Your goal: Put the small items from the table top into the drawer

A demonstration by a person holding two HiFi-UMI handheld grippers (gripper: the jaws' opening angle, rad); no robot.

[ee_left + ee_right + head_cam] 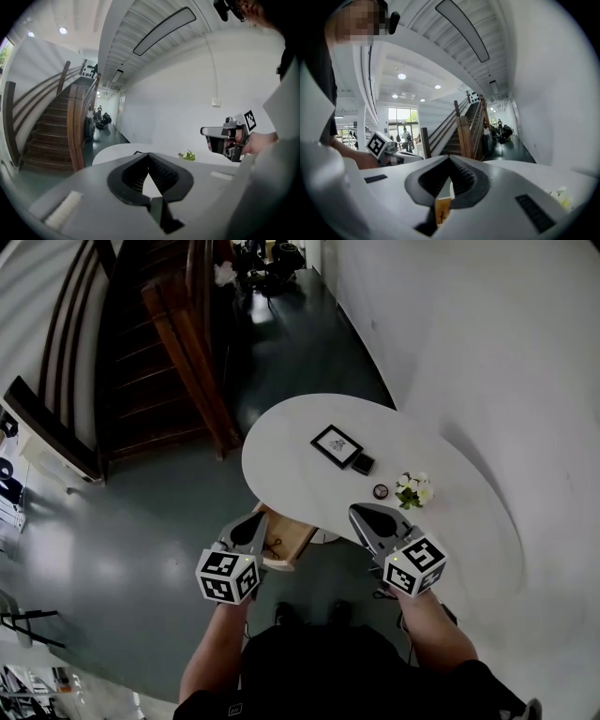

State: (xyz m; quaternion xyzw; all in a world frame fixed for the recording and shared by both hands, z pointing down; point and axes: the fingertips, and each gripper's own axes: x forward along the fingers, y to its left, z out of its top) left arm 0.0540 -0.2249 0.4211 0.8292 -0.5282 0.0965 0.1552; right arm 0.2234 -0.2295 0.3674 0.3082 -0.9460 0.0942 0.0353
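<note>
On the white oval table [291,460] lie a black-framed picture [337,445], a small dark square item [363,463] and a small round dark item [381,491]. An open wooden drawer [286,542] sticks out under the table's near edge. My left gripper [259,515] hovers over the drawer, its jaws shut and empty [149,155]. My right gripper [358,511] is at the table's near edge, short of the round item. It is also shut with nothing held [450,158].
A small bunch of white flowers [413,489] stands on the table right of the round item. A dark wooden staircase [159,352] rises at the back left. A white wall [487,352] runs along the right, and the floor is dark green.
</note>
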